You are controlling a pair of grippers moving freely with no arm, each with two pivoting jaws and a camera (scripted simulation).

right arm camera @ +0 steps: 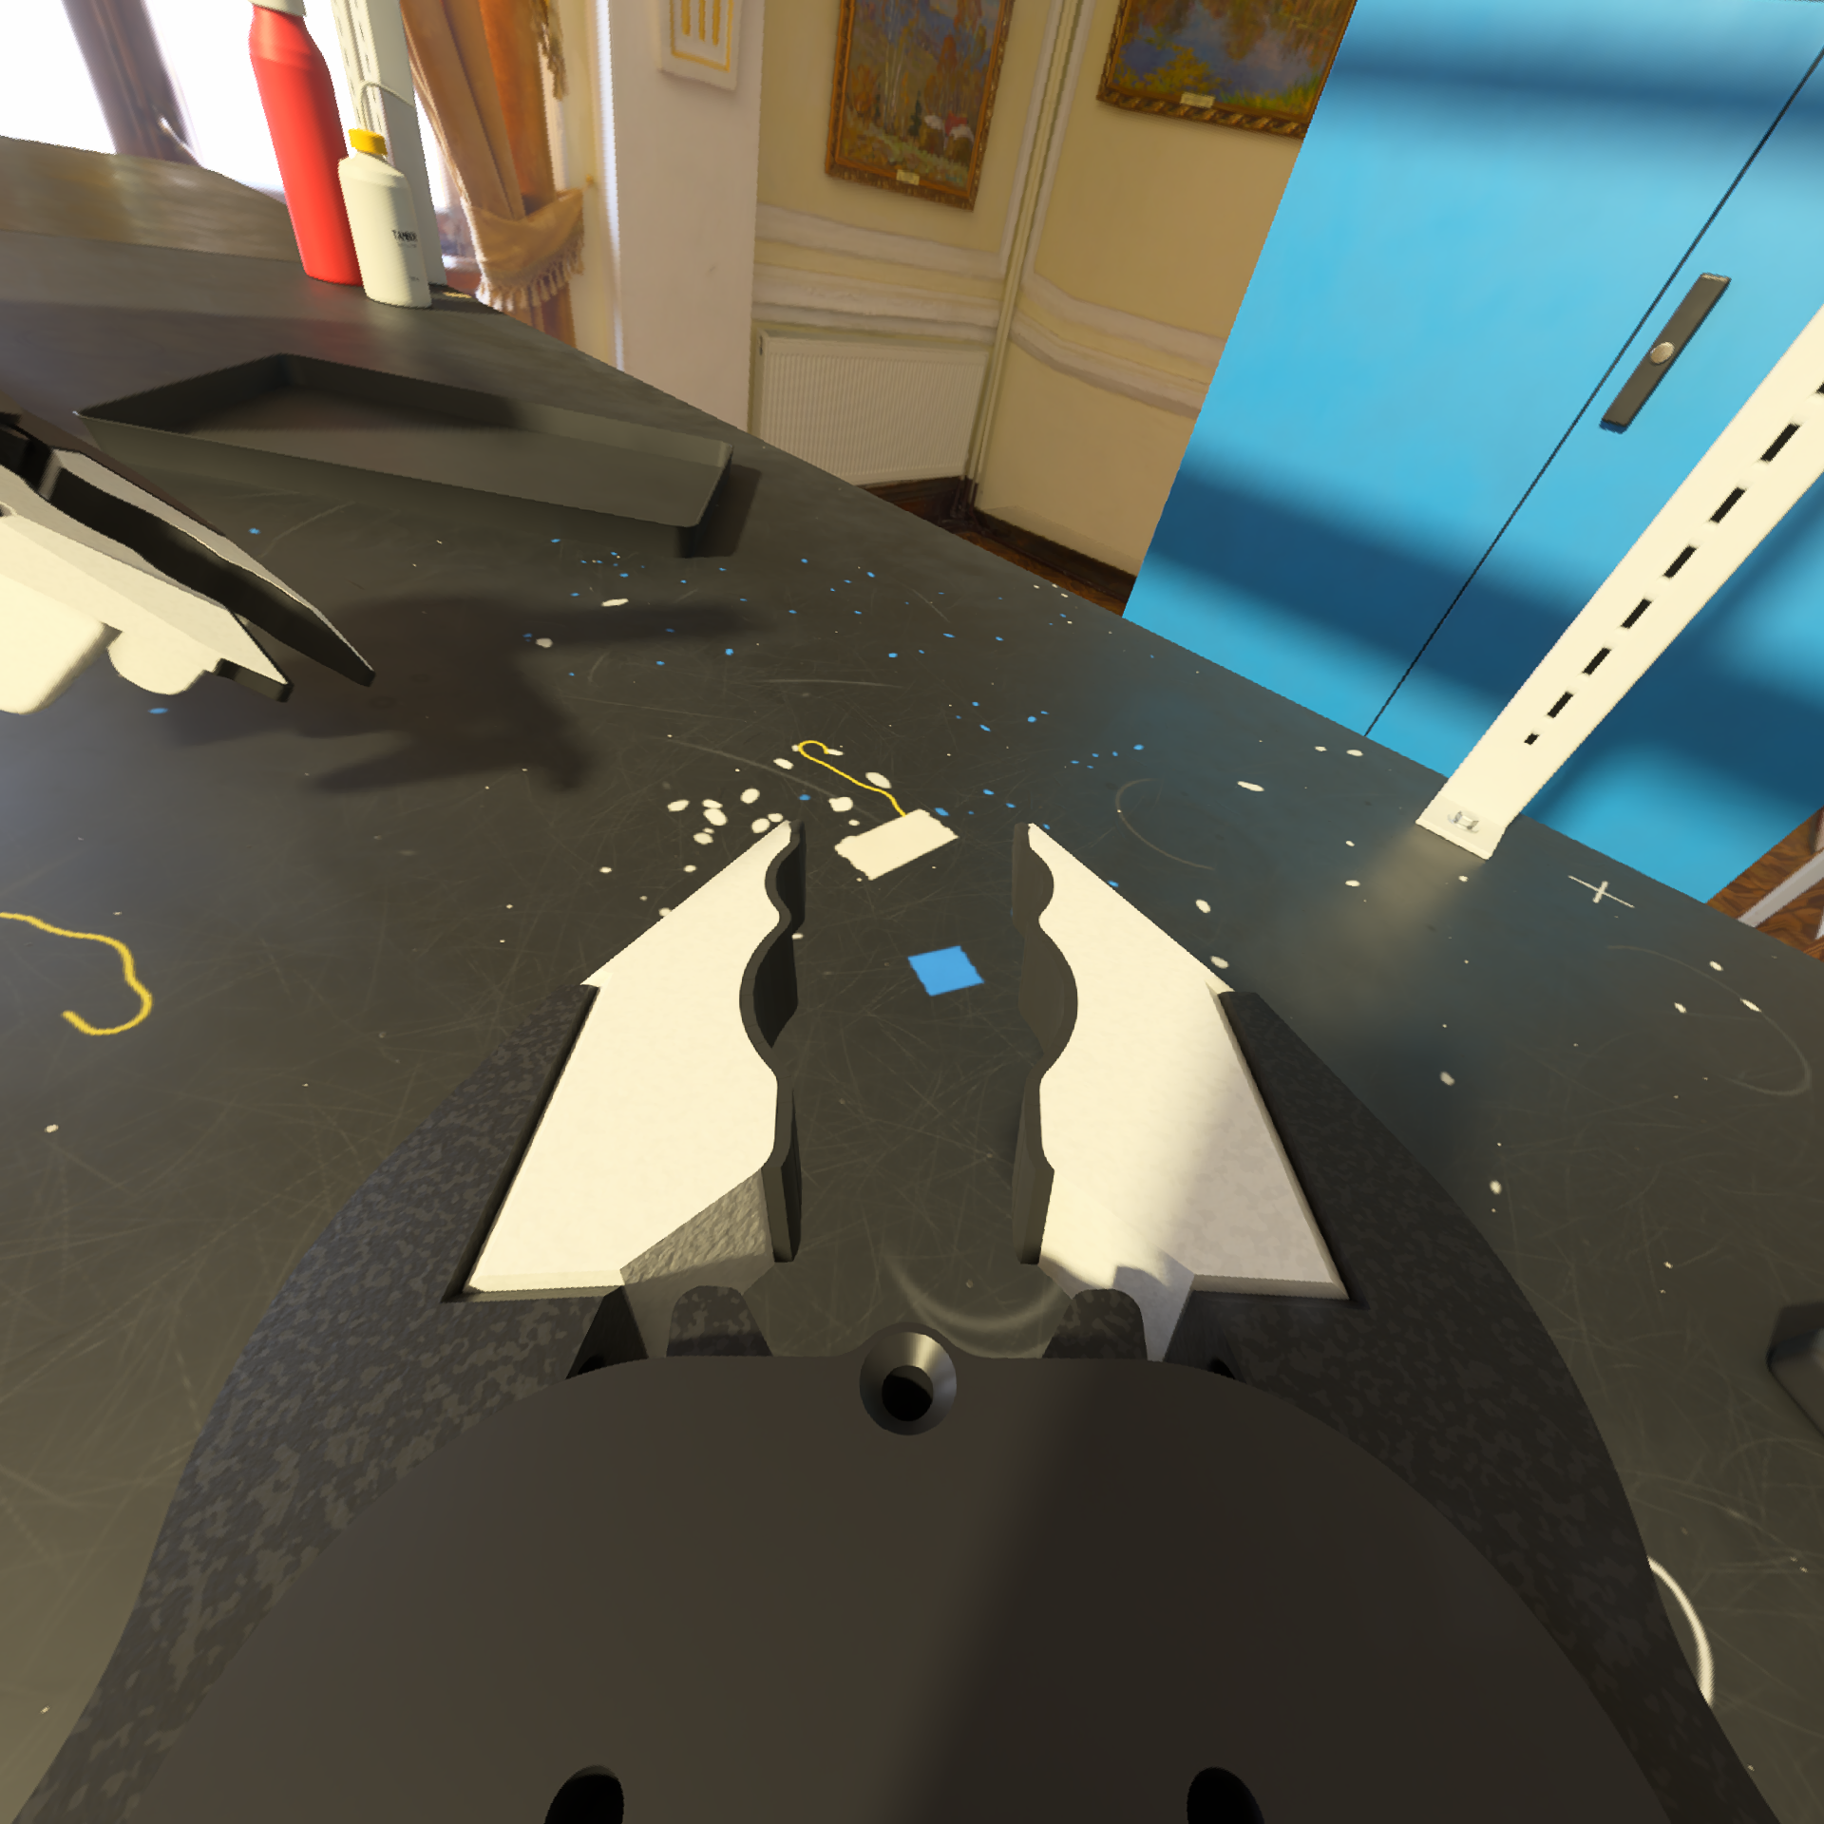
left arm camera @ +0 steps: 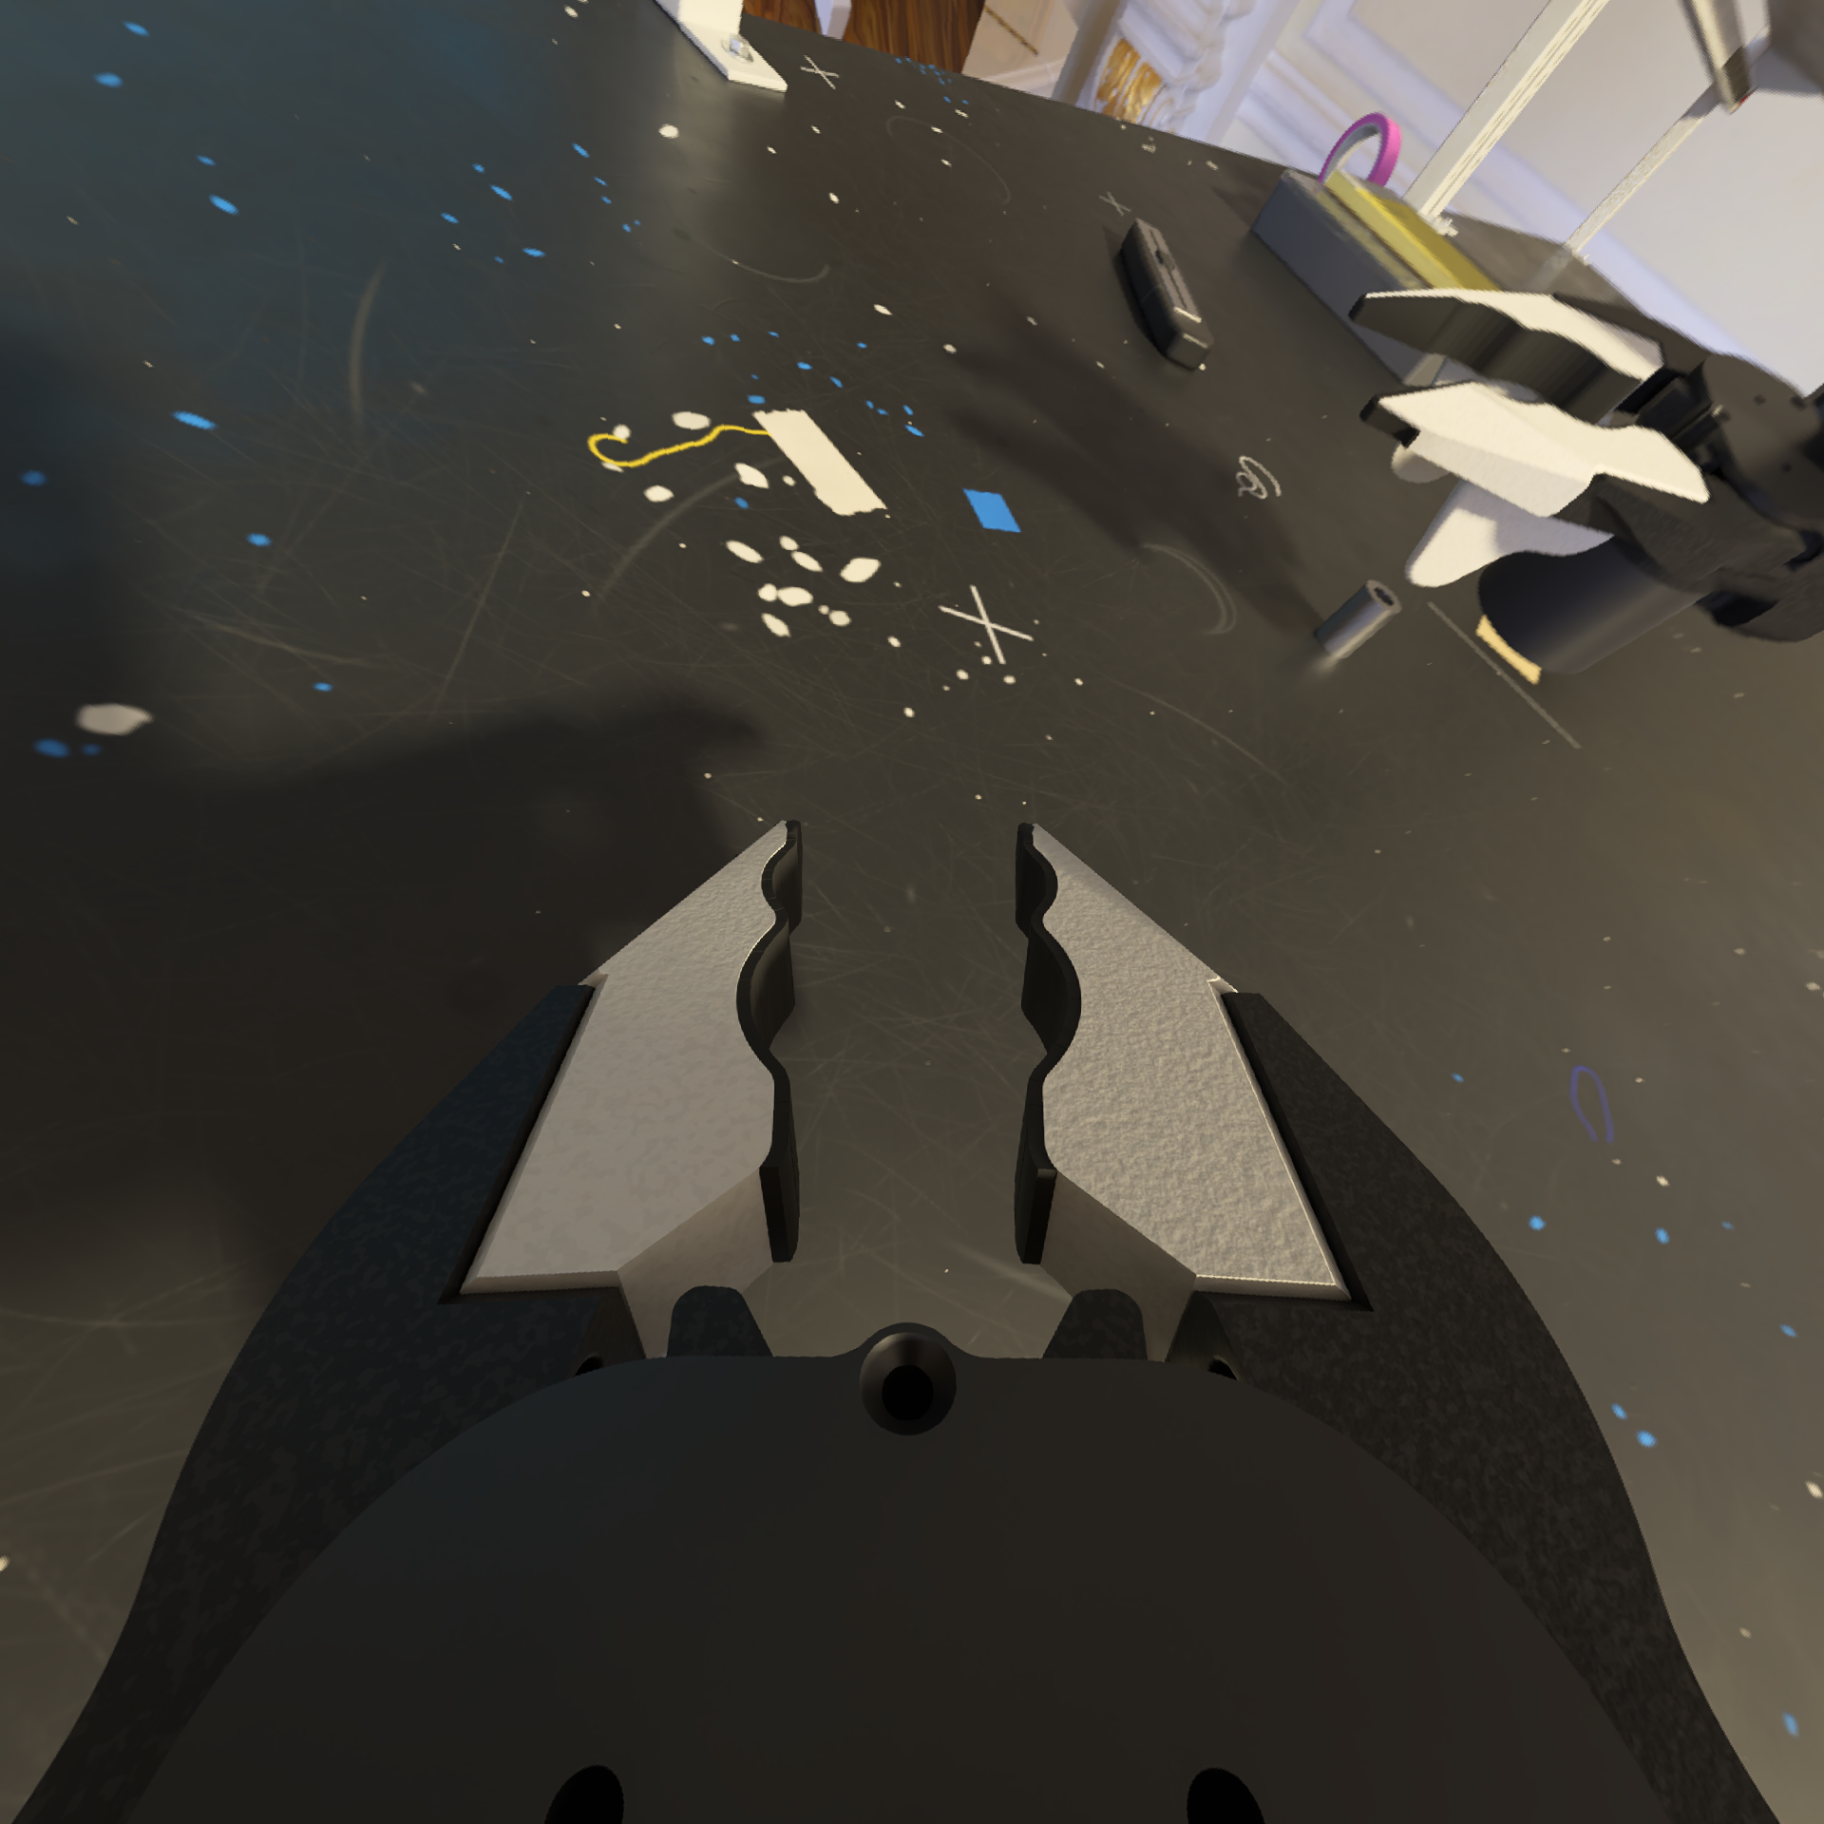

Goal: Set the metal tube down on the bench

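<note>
Your tube (left arm camera: pixel 1360 619) lies on the counter (left arm camera: pixel 395 888), right of the cross mark (left arm camera: pixel 987 624); the tray (right arm camera: pixel 415 449) sits before the bottles (right arm camera: pixel 380 222).

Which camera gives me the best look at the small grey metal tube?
The left wrist view: the small grey metal tube lies on the dark bench, just below the right claw. The right wrist view does not show it.

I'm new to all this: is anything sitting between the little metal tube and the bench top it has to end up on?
Nothing visible: the metal tube already lies on the bench, near the right gripper. Both grippers are open and empty.
</note>
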